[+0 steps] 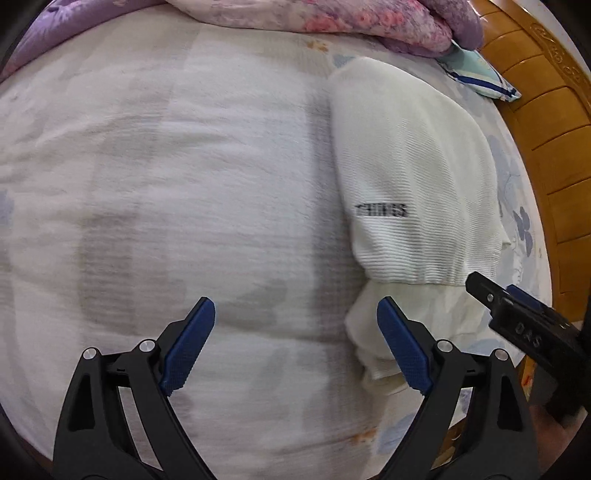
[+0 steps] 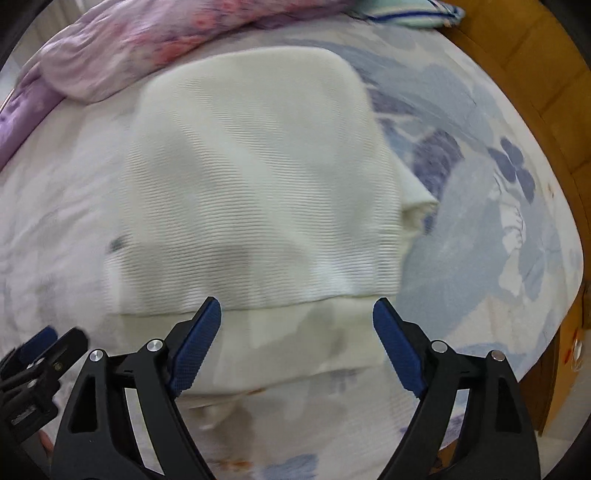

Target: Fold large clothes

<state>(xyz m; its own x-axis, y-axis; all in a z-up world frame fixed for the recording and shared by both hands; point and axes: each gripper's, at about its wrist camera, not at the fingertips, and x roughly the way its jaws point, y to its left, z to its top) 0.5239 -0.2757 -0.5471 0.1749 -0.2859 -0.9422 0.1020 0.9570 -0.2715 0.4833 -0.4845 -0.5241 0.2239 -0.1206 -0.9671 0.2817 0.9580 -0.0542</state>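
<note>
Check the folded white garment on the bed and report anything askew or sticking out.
The white ribbed garment is folded, but a thinner layer pokes out below its hem, and a small flap juts from its right edge. Both the left gripper and right gripper are open, holding nothing.

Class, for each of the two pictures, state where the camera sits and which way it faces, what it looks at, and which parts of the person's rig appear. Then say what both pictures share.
Left wrist: on the left gripper, facing down at the bed sheet; own open fingers, plus the right gripper.
Right wrist: on the right gripper, facing down over the folded white garment; own open fingers, left gripper at the edge.
Shared: garment, floral quilt, wooden bed frame.
</note>
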